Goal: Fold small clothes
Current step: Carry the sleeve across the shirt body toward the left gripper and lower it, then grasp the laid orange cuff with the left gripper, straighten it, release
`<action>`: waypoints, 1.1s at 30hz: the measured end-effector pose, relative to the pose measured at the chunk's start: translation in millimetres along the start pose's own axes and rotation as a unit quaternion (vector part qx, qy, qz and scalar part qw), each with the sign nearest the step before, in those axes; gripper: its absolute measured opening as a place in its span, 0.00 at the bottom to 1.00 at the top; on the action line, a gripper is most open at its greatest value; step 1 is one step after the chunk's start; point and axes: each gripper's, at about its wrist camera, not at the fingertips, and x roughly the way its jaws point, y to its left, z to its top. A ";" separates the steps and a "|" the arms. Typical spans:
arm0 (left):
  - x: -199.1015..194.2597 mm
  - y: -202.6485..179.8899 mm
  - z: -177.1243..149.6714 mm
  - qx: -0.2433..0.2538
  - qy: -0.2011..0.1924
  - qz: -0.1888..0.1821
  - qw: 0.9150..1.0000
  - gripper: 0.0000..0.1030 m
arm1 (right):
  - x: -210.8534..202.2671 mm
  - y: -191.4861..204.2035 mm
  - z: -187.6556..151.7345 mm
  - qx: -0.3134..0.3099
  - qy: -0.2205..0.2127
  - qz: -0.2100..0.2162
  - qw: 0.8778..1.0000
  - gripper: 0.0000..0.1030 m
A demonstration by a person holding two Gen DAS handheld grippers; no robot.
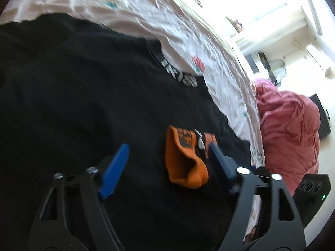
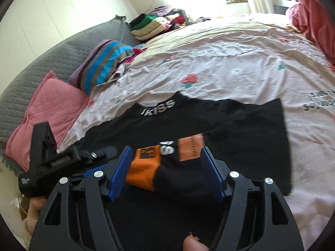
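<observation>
A folded orange-and-black sock point(image 1: 184, 159) point(image 2: 165, 163) lies on a black shirt point(image 1: 73, 94) point(image 2: 230, 129) with white lettering on its collar. The shirt is spread flat on the bed. My left gripper point(image 1: 168, 146) is open, with the sock between its blue fingers, nearer the right finger point(image 1: 218, 159). My right gripper point(image 2: 165, 149) is open around the same sock, and its blue pads point(image 2: 120, 171) stand close beside the sock without pressing it. The left gripper's black body point(image 2: 44, 154) shows at the left of the right wrist view.
The pale strawberry-print bedspread point(image 2: 230, 62) covers the bed. A pink pillow point(image 2: 46, 108), a striped pillow point(image 2: 102, 62) and a grey quilted headboard point(image 2: 52, 52) lie at the left. Folded clothes point(image 2: 155, 25) are stacked behind. A pink blanket point(image 1: 291, 129) hangs past the bed's edge.
</observation>
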 end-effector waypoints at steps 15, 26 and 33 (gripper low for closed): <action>41.9 -23.9 -9.4 -0.004 0.032 -0.004 0.999 0.13 | -28.2 -52.2 0.0 0.049 -0.021 -0.031 0.998 0.64; -14.4 -64.1 9.4 0.081 -0.060 -0.009 0.995 0.00 | -31.4 -65.4 -0.9 0.055 -0.019 -0.042 0.997 0.64; -78.5 -59.4 23.2 0.083 -0.145 0.001 0.986 0.00 | -26.6 -58.5 -2.2 0.041 -0.016 -0.046 0.998 0.64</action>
